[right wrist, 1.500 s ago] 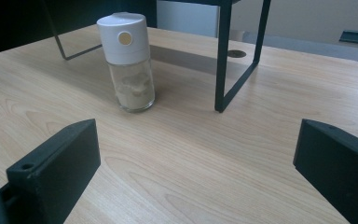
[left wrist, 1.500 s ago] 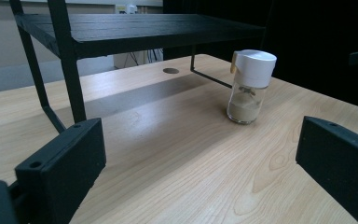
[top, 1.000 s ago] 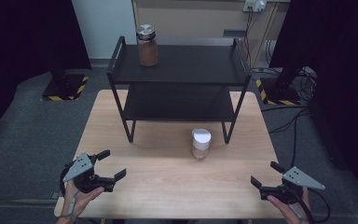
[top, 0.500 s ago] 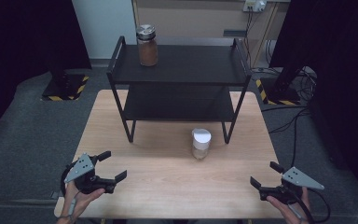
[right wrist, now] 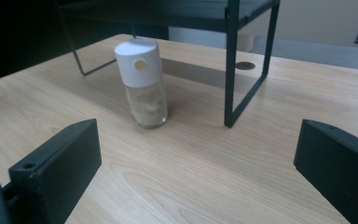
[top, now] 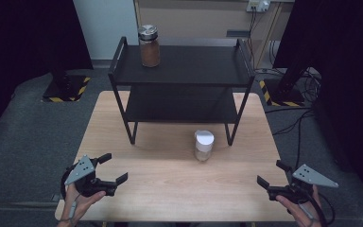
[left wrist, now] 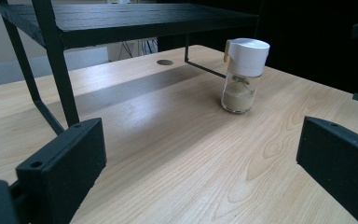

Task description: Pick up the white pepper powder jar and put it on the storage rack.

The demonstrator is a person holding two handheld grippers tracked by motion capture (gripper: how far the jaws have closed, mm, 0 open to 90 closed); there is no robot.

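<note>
A clear jar with a white cap (top: 203,145) (left wrist: 243,75) (right wrist: 143,83) stands upright on the wooden table (top: 170,187), just in front of a black two-tier rack (top: 184,67). A second jar with brown contents and a metal lid (top: 149,46) stands on the rack's top shelf at its left. My left gripper (top: 113,169) rests open near the table's front left corner, nothing between its jaws. My right gripper (top: 272,173) is open near the front right corner, also holding nothing. Both grippers point toward the white-capped jar, well short of it.
The rack's legs (right wrist: 230,65) (left wrist: 58,77) stand on the table beside the white-capped jar. A round hole (left wrist: 164,62) (right wrist: 245,66) is set in the tabletop under the rack. Cables (top: 293,120) lie on the grey floor at the right.
My left gripper has slid slightly toward the front of the table. The right gripper and both jars have stayed put.
</note>
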